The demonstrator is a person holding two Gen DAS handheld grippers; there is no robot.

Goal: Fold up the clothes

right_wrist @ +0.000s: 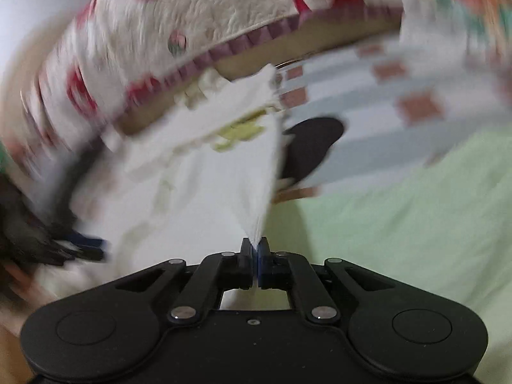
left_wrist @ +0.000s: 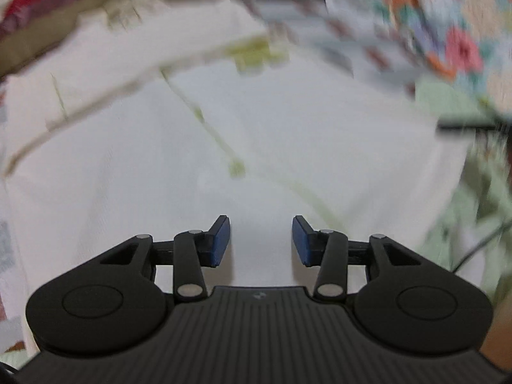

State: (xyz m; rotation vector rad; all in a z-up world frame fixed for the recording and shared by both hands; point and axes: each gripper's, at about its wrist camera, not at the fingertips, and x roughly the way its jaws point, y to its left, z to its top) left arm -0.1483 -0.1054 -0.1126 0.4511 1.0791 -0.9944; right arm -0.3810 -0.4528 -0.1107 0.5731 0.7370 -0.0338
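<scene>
Pinching a corner of the white garment (right_wrist: pixel 198 172), the right hand-held gripper (right_wrist: pixel 255 249) had its fingers pressed together on the cloth, which rose taut from them toward a blurred red-and-cream blanket (right_wrist: pixel 192 16). The left hand-held gripper (left_wrist: pixel 260 240) hovered with its blue pads (left_wrist: pixel 220 243) spread apart and gripping nothing, above the same white garment (left_wrist: pixel 224 134), which lay spread over a pale green sheet (right_wrist: pixel 400 208). A floral fabric (left_wrist: pixel 448 25) showed at the upper right of the left view.

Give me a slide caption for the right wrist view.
Right gripper pinches white garment over pale green sheet.
</scene>
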